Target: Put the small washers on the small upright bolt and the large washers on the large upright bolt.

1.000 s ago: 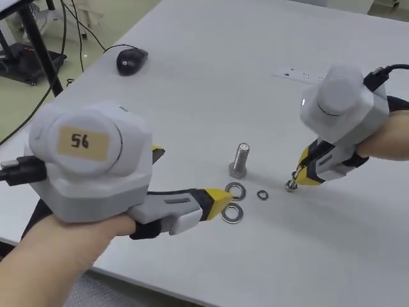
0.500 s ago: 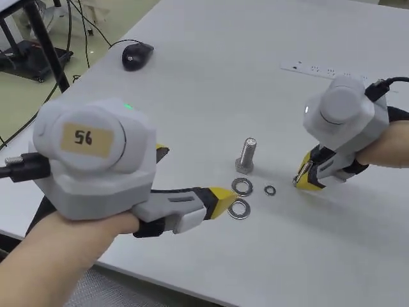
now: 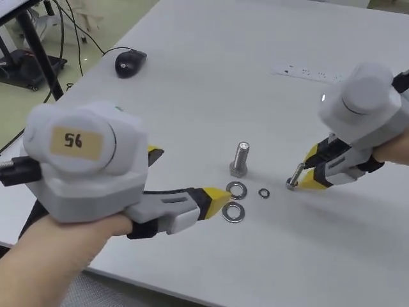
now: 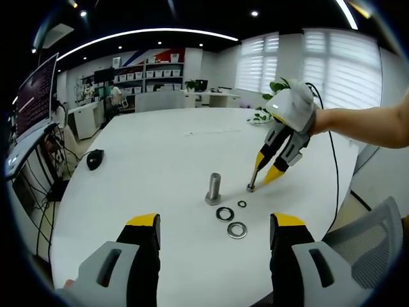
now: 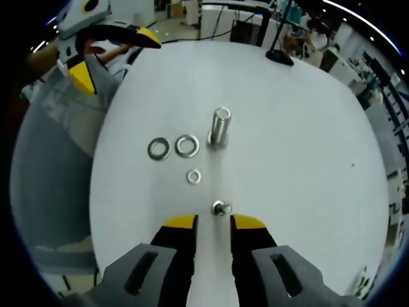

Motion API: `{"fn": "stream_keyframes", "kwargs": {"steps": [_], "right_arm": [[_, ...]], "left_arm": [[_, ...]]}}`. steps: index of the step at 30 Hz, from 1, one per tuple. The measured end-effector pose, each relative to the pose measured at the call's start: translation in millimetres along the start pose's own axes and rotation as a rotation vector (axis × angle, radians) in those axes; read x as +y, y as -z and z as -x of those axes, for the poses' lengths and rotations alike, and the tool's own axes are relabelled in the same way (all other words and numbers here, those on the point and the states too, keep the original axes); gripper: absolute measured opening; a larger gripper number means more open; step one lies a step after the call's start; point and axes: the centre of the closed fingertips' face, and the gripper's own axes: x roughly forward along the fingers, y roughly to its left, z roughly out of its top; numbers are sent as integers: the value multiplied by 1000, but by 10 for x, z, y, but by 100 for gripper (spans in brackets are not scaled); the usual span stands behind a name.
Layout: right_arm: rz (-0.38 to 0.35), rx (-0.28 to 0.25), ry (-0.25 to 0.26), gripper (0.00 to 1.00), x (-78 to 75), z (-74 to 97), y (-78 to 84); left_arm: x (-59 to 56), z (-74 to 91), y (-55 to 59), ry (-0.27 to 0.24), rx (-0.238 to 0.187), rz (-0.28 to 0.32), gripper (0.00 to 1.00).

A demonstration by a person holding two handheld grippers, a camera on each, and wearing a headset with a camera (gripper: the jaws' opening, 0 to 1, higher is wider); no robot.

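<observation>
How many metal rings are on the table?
3. One big washer by the large bolt, a second big washer beside it, a small washer between them and the small bolt. Others may be hidden.

Office with shelves point(image 4: 131, 75), desks point(image 4: 192, 97), blinds point(image 4: 323, 61)

I count two bolts: one large silver steel hex bolt point(image 3: 239, 160) and, right of it, one small silver steel bolt point(image 3: 294, 176). Near the large bolt are three flat steel ring washers: two large washers point(image 3: 236, 190) point(image 3: 232, 213) and one small washer point(image 3: 264, 193).
</observation>
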Motion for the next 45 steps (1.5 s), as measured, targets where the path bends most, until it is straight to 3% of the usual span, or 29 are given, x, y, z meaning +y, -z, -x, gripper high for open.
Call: {"fn": "stream_keyframes", "kwargs": {"steps": [8,20,23,31,38,45], "right_arm": [[-32,-43,-10,20,167,59,-63],[8,-28,-50,19,438,-100,-214],[14,-24,-51,19,403,-211,-275],[29,71,-46,19,283,-533,-255],[25,111,-76,19,178,-643,-291],[33,103,-96,17,169,-656,-328]], "left_arm": [[-14,89,-11,-4,-10,-11,69],[-50,132,-24,0,-30,-6,69],[-65,125,-23,5,-32,-2,69],[-39,136,-37,7,-44,17,68],[21,127,-18,0,-44,38,68],[49,99,3,-1,-46,51,68]]}}
